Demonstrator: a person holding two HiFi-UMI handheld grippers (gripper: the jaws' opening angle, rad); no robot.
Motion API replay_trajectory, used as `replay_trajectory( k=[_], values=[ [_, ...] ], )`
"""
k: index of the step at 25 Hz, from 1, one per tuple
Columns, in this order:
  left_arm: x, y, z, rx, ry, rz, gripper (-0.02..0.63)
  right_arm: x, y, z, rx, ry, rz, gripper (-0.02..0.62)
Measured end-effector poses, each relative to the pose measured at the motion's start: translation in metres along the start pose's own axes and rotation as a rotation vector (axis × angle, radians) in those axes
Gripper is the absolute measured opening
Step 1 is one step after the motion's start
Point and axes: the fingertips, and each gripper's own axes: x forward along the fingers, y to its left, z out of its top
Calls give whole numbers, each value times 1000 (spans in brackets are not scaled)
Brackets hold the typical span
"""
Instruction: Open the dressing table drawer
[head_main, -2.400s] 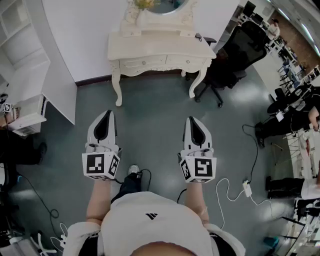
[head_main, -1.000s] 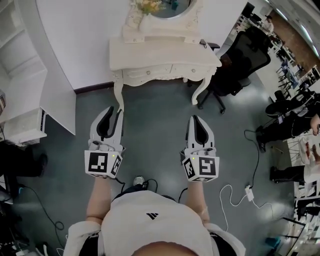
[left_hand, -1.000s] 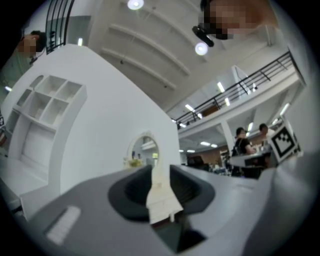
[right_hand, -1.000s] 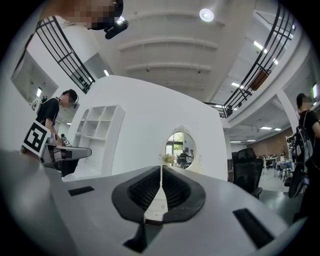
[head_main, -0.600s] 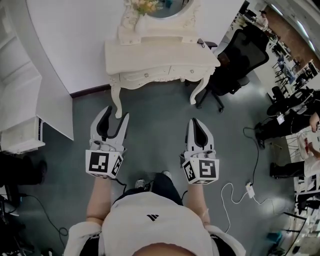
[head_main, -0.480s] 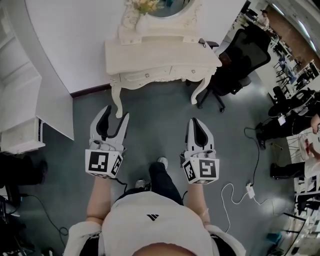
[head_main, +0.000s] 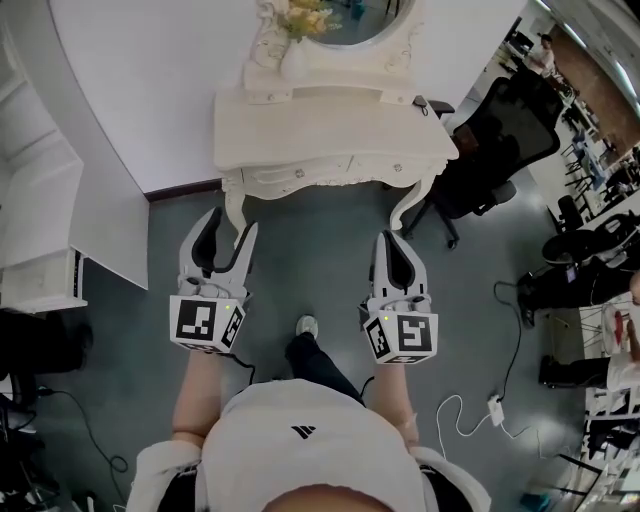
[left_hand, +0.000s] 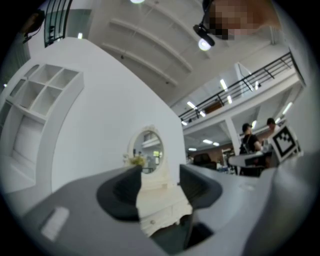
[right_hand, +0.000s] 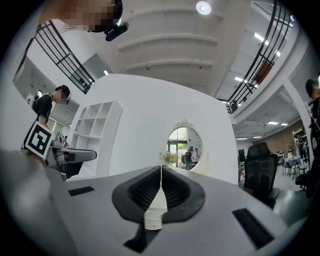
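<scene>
The cream dressing table (head_main: 330, 120) stands against the white wall, with an oval mirror (head_main: 345, 15) and a vase of flowers on top. Its two front drawers (head_main: 350, 168) are closed, each with a small knob. My left gripper (head_main: 231, 222) hangs open and empty just short of the table's left leg. My right gripper (head_main: 390, 240) is shut on nothing, short of the right leg. In the left gripper view the table front (left_hand: 160, 205) shows between the spread jaws of the left gripper (left_hand: 160, 170). In the right gripper view the right gripper (right_hand: 161, 170) leaves only a thin slit.
A black office chair (head_main: 500, 130) stands right of the table. White shelving (head_main: 40, 220) lines the left wall. Cables and a power strip (head_main: 490, 405) lie on the grey floor at right. The person's foot (head_main: 307, 327) is between the grippers.
The left jaws have spread from nearly shut to wide open. Both grippers and the person have moved forward, so the table is nearer. The right jaws stay shut.
</scene>
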Motion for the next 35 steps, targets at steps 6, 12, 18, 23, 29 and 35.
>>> replay_trajectory(
  k=[6, 12, 18, 23, 29, 35],
  values=[
    [53, 10, -3, 7, 9, 48, 230, 58, -32, -1, 12, -6, 49, -6],
    [103, 13, -8, 20, 15, 77, 230, 104, -65, -5, 33, -18, 79, -6],
    [148, 8, -11, 26, 2, 92, 230, 136, -99, -9, 44, -36, 97, -6],
    [175, 5, -17, 32, 0, 113, 230, 159, -120, -15, 51, -40, 119, -8],
    [192, 11, -26, 32, 24, 149, 229, 182, -128, -25, 63, -24, 150, -7],
    [214, 32, -39, 31, 41, 173, 229, 211, -130, -36, 75, -7, 156, -7]
  ],
)
